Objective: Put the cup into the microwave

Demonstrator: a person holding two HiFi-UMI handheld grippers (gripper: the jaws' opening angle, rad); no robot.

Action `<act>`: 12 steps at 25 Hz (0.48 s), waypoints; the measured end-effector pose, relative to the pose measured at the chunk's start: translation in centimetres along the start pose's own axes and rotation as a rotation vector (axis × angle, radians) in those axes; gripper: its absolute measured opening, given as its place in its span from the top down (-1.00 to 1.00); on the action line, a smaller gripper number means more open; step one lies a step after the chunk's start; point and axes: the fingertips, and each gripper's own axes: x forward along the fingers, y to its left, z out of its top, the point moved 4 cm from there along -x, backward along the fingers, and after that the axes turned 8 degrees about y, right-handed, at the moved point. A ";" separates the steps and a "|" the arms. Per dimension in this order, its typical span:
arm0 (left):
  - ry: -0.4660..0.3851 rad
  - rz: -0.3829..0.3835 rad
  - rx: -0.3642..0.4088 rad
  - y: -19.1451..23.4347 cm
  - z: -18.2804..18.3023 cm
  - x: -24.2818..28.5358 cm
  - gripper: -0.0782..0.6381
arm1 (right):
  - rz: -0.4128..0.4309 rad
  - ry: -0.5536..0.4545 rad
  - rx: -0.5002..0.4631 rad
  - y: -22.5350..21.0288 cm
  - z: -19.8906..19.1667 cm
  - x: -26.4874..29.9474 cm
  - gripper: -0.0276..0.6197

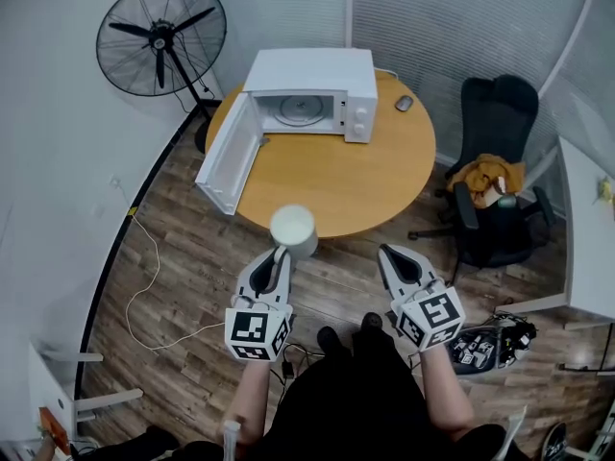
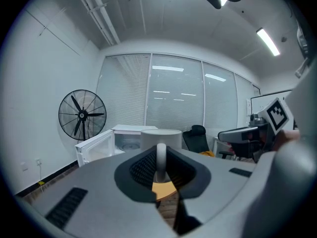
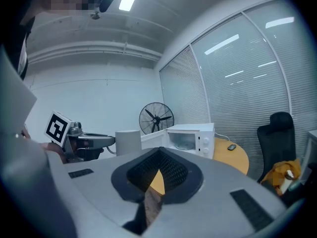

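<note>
A white cup (image 1: 293,229) hangs over the near edge of the round wooden table (image 1: 365,181). My left gripper (image 1: 281,255) is shut on its handle. In the left gripper view the handle (image 2: 161,157) stands upright between the jaws, with the cup body (image 2: 161,137) behind it. The white microwave (image 1: 312,94) sits at the table's far side, and its door (image 1: 229,154) is swung open to the left. My right gripper (image 1: 395,257) hovers to the right of the cup, short of the table edge, shut on nothing. The right gripper view shows the cup (image 3: 128,142) and the microwave (image 3: 190,135).
A black standing fan (image 1: 161,36) is at the back left. A black office chair (image 1: 495,176) with orange cloth stands right of the table. A mouse (image 1: 405,103) lies beside the microwave. A white cable (image 1: 149,286) runs across the wooden floor, and a white desk (image 1: 588,229) is at the right.
</note>
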 end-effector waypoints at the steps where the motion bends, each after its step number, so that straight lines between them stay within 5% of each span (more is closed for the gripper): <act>1: 0.002 0.001 -0.003 0.0 -0.1 0.1 0.67 | -0.001 0.002 0.001 -0.1 -0.1 0.0 0.89; 12: 0.033 0.013 -0.036 0.6 -0.3 3.8 0.67 | 0.024 0.017 0.014 -3.1 0.2 2.8 0.89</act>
